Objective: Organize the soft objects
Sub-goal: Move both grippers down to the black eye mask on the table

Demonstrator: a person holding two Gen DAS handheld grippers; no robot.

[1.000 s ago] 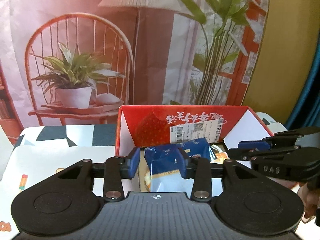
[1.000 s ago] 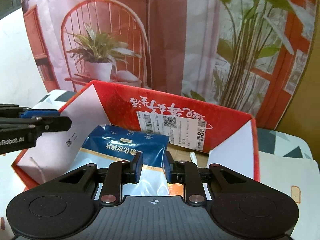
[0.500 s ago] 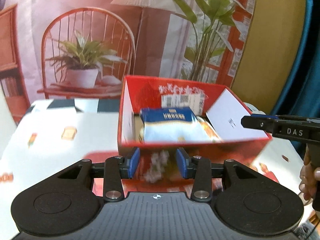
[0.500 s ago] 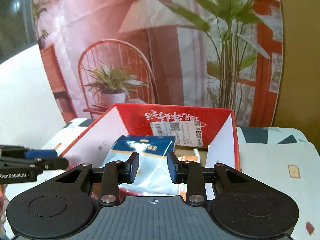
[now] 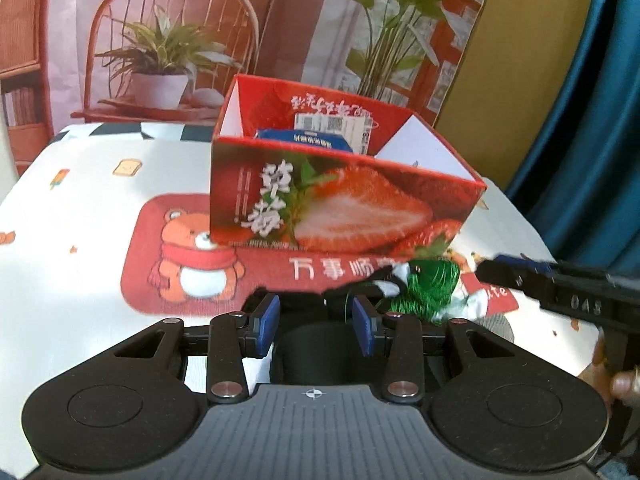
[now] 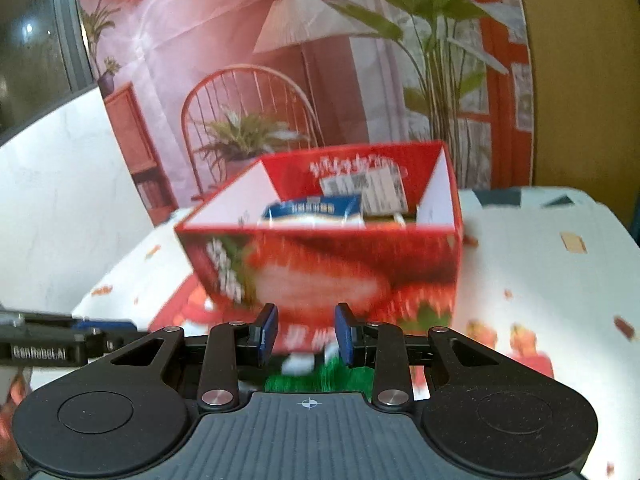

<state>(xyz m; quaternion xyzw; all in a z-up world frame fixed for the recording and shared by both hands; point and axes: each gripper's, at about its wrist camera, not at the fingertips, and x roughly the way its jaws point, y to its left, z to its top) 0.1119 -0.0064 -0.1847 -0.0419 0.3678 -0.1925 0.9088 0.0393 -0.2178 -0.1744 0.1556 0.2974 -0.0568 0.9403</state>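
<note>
Strawberry box holds blue packet (labelled).

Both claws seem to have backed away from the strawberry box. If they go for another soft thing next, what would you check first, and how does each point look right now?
1. Left gripper free to grab: ok, jaws apart, nothing pinched.
2. Right gripper free to grab: ok, jaws apart, nothing pinched.
3. Next soft item within sight: ok, a green tasselled bundle lies on the tablecloth in front of the box.
4. Dark item below the left gripper: cannot tell what it is.
5. Red strawberry box upright and open: ok.
6. Room left in the box beside the blue packet: cannot tell, the front wall hides the inside.
</note>
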